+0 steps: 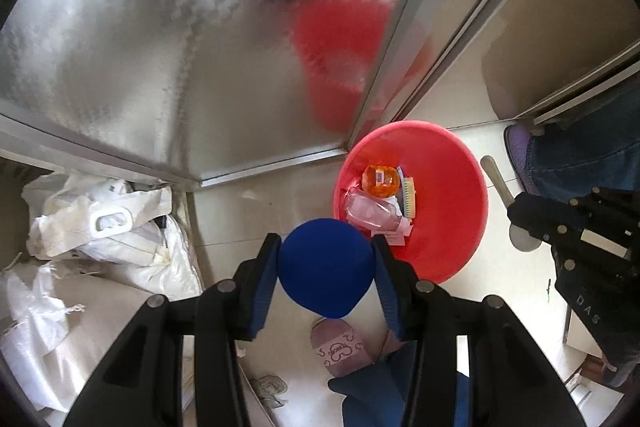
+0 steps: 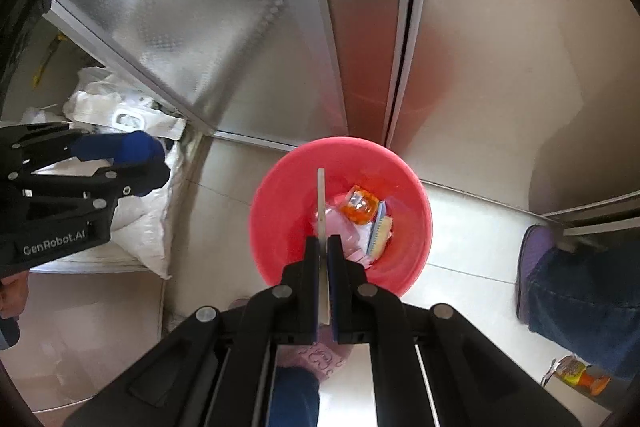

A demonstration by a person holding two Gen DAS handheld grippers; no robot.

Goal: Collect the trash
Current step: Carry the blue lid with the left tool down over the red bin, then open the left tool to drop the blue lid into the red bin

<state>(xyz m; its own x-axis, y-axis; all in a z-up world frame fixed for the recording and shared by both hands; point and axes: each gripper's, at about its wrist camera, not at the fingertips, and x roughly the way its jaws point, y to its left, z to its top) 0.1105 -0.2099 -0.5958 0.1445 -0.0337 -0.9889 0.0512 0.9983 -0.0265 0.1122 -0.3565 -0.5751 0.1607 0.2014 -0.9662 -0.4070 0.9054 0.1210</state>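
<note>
Both grippers loaded above the red bin, trash not yet dropped.

Left gripper, lower centre of the left wrist view: jaws part-way open, pads pressed on either side of a round blue object, which hangs over the floor just left of the bin rim. Right gripper, lower centre of the right wrist view: jaws nearly closed, pinching a thin flat metal strip that stands edge-on over the bin mouth. Inside the bin: an orange container, a small brush and clear plastic wrapping. My judgement: the strip is well placed to drop; the blue object should shift right, over the opening, before the jaws part, or it may glance off the rim.
</note>
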